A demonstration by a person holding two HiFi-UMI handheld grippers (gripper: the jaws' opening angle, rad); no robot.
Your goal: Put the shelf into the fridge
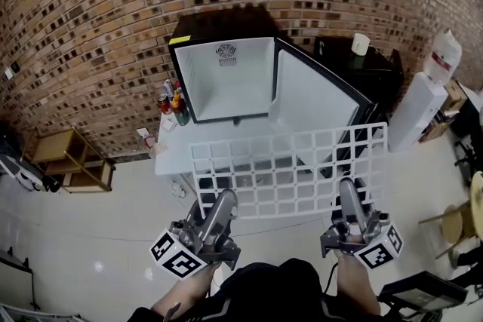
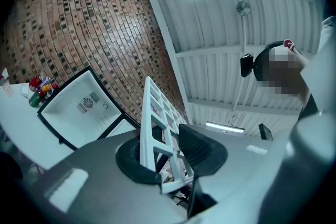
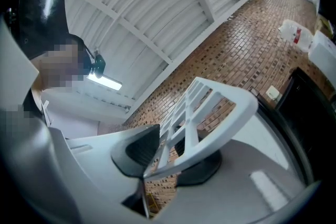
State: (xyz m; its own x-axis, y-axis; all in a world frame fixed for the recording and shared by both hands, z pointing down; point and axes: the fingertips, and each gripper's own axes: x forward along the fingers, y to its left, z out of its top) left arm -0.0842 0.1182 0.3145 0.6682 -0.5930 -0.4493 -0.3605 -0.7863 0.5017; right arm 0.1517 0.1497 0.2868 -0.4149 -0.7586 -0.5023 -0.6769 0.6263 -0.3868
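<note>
The left claw (image 1: 225, 201) and the right claw (image 1: 349, 188) are each clamped on the near edge of the white grid shelf (image 1: 290, 166). The shelf is held in the air, near side of the open fridge (image 1: 226, 83). The fridge stands on a white surface (image 1: 170, 154), with bottles (image 1: 173, 103) at its left.

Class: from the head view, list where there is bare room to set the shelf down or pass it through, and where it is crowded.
Free: inside the fridge, bare between its black frame and the open door; the table strip before it; the floor beside the wooden rack. Crowded: the bottles left of the fridge.
</note>
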